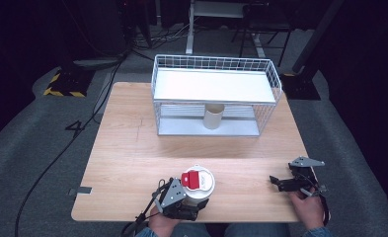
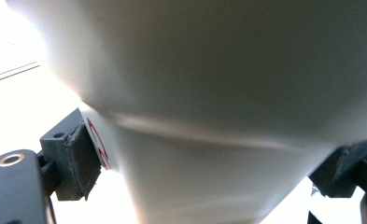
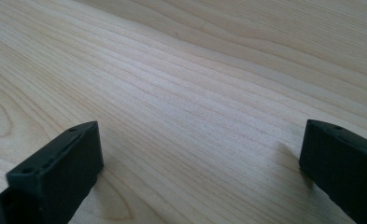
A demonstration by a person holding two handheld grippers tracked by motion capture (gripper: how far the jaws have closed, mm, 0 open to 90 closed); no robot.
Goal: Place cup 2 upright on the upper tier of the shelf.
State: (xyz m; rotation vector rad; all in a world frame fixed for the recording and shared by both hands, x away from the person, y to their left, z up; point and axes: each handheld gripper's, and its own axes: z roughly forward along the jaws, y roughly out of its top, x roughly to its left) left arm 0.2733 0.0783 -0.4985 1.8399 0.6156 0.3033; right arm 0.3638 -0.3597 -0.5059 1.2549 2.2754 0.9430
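A white paper cup [image 1: 198,181] with a white lid and a red label on top stands near the table's front edge. My left gripper [image 1: 197,201] reaches in from below and is shut on the cup's lower wall. In the left gripper view the cup [image 2: 218,93] looms close, and both pads [image 2: 81,158] press against its sides. My right gripper [image 1: 276,182] lies low at the front right of the table, pointing left. Its jaws stand wide apart with only bare wood between them [image 3: 200,158].
A white wire rack [image 1: 216,74] with a flat white shelf stands at the back of the wooden table [image 1: 132,163]. A beige cup [image 1: 213,116] sits under that shelf. Cables and dark floor surround the table.
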